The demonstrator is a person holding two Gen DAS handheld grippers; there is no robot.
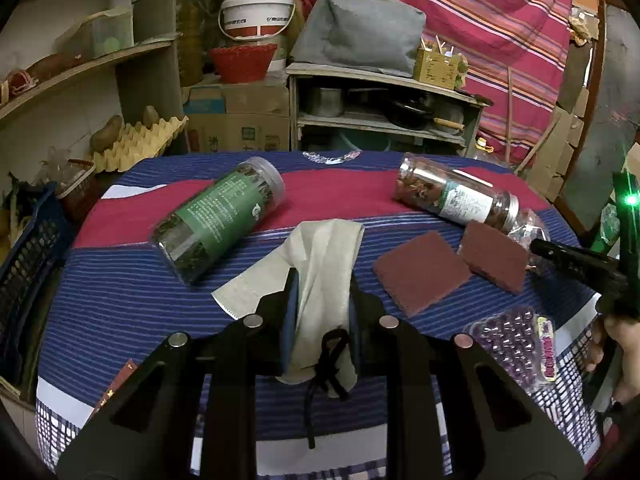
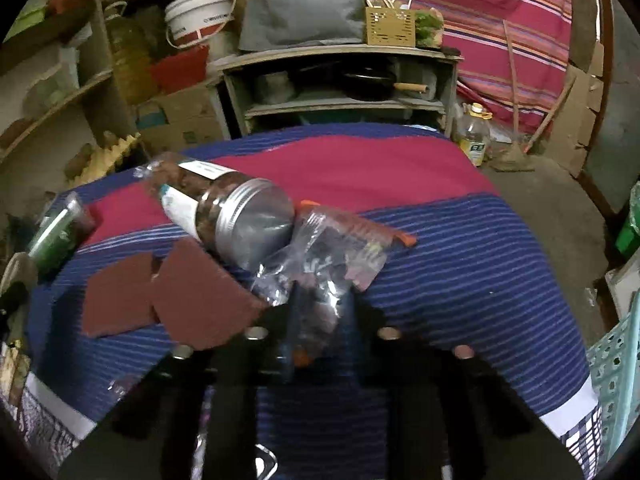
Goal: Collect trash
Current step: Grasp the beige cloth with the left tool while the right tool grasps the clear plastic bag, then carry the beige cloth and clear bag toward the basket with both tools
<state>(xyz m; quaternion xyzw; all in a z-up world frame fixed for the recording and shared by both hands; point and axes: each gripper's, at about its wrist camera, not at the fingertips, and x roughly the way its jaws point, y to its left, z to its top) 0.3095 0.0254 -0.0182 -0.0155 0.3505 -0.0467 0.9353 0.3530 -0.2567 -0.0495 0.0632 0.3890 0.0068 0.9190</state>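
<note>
My left gripper is shut on a crumpled beige cloth pouch with a black drawstring, held over the striped tablecloth. My right gripper is shut on a clear plastic zip bag with an orange strip, beside the metal lid of a lying jar. The right gripper also shows at the right edge of the left wrist view. A green-labelled jar lies on its side to the left. Two brown scouring pads lie flat between the jars.
A blister pack of purple beads lies at the front right. A dark blue crate stands left of the table, a light green basket right of it. Shelves, a white bucket and boxes stand behind.
</note>
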